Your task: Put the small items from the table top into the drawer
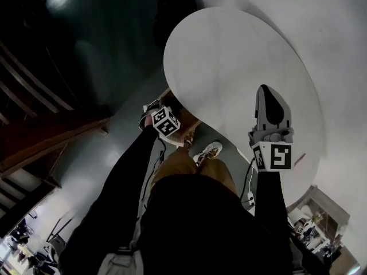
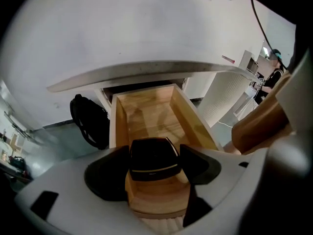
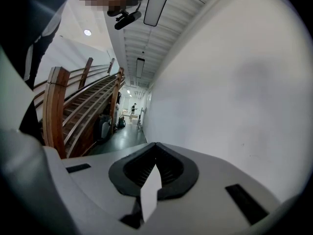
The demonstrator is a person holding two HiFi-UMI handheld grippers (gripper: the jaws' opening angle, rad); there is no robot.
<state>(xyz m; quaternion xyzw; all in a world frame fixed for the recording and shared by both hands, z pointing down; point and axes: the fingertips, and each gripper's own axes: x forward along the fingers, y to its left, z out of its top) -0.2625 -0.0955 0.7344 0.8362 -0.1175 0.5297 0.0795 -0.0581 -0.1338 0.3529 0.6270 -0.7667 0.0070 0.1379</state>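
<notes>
A wooden drawer is seen pulled out from under the edge of the round white table. Its pale floor is shown bare towards the table side. At its near end a dark, box-shaped item with a thin pale line across its front is gripped by the left gripper. The jaws are pressed on the item's two sides and the item is held above the drawer's floor, inside the line of its side walls. Whether it touches the wood cannot be told.

The right gripper is held over the table top, near the rim closest to the person and well apart from the drawer. Its jaws are brought together on a thin white slip, which is pinched at their tips and runs back towards the camera.

A cube with black-and-white square markers is carried on each gripper. A black backpack is seen on the floor under the table, just beside the drawer.
</notes>
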